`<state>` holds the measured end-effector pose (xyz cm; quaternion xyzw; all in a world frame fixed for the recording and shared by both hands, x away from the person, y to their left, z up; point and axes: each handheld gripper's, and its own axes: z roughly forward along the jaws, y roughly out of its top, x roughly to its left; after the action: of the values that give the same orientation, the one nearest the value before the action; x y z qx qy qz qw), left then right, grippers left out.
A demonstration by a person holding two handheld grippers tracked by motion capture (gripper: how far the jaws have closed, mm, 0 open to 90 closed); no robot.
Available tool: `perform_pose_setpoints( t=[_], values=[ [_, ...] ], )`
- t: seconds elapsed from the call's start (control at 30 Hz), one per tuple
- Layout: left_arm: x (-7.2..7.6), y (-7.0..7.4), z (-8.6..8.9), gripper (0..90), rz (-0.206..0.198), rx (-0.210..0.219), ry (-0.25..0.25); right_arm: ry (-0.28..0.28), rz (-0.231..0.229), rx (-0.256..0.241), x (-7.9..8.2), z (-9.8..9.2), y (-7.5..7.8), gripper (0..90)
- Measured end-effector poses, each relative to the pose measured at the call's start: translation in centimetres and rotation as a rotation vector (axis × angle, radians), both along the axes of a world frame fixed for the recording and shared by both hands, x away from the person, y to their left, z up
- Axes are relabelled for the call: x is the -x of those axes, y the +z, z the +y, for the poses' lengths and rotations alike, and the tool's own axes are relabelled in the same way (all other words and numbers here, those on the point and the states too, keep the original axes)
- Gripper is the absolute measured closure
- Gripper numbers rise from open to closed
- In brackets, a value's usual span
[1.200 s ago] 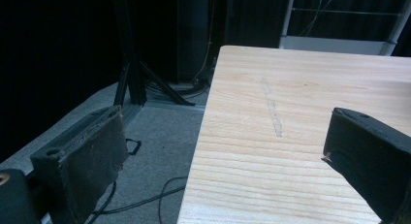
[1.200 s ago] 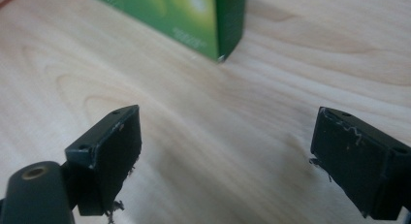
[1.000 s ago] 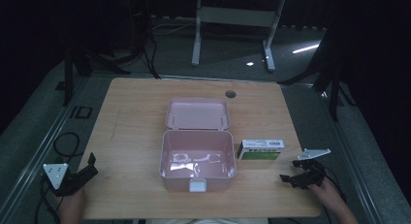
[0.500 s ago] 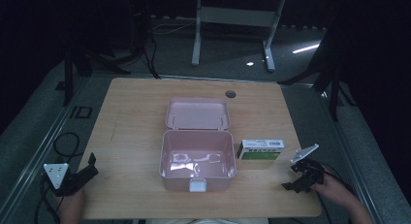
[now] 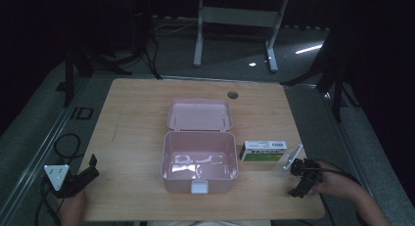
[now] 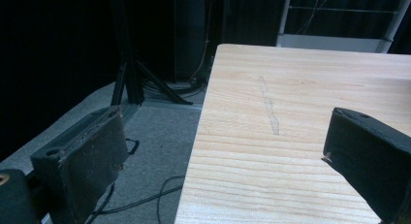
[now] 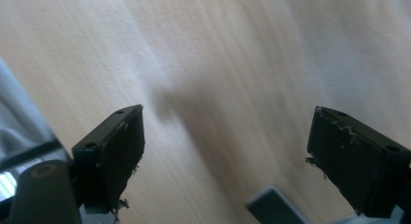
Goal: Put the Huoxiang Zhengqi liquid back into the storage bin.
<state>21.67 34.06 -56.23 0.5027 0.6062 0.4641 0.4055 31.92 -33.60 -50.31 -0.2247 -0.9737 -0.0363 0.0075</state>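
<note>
A light wooden bench [image 5: 142, 118] stands in a dark room. At its middle sits an open pink box [image 5: 199, 162], its lid [image 5: 199, 114] laid back flat on the far side; the tray inside looks empty apart from glare. Just right of the box, close to its wall but apart from it, lies a small green and white carton [image 5: 263, 151], long side facing the person.

The right hand-held gripper [image 5: 301, 179] hovers over the near right corner of the bench, near the carton. Its jaws stand wide apart with nothing between them, just blurred wood grain below. The left hand-held gripper [image 5: 83, 174] sits at the near left edge of the bench, well away from the box, jaws also spread wide and empty.

The work looks like picking up the carton and placing it in the box. To do that well, the right hand-held gripper should square up over the carton, straddle its narrow width, close firmly on the two long sides, then lift it clear of the box wall before lowering it in.
</note>
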Motion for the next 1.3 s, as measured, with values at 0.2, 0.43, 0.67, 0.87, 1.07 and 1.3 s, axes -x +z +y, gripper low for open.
perform_pose_setpoints(
  t=[0.2, 0.43, 0.67, 0.87, 1.07, 1.3],
  values=[
    [0.0, 0.0, 0.0, 2.1, -0.001, -0.001, -0.001, 0.072, 0.069, 0.048, -0.3, 1.4, 0.8, 14.0],
    [0.0, 0.0, 0.0, 2.1, 0.001, -0.003, -0.005, 0.155, 0.124, 0.085, 0.1, 2.6, 1.0, 15.9],
    [0.0, 0.0, -0.1, 2.1, 0.001, -0.005, -0.008, 0.184, 0.149, 0.079, 0.2, 3.6, 1.9, 17.8],
    [-0.1, 0.0, -0.1, 2.1, 0.002, -0.008, -0.007, 0.237, 0.151, 0.09, 0.3, 4.6, 2.1, 19.0],
    [-0.1, 0.0, -0.1, 2.1, 0.003, -0.006, -0.009, 0.286, 0.119, 0.055, 0.3, 6.0, 3.4, 20.6],
    [-0.1, 0.0, -0.1, 2.1, 0.004, -0.004, -0.011, 0.315, 0.112, 0.032, 0.0, 7.1, 5.2, 20.4]
  ],
)
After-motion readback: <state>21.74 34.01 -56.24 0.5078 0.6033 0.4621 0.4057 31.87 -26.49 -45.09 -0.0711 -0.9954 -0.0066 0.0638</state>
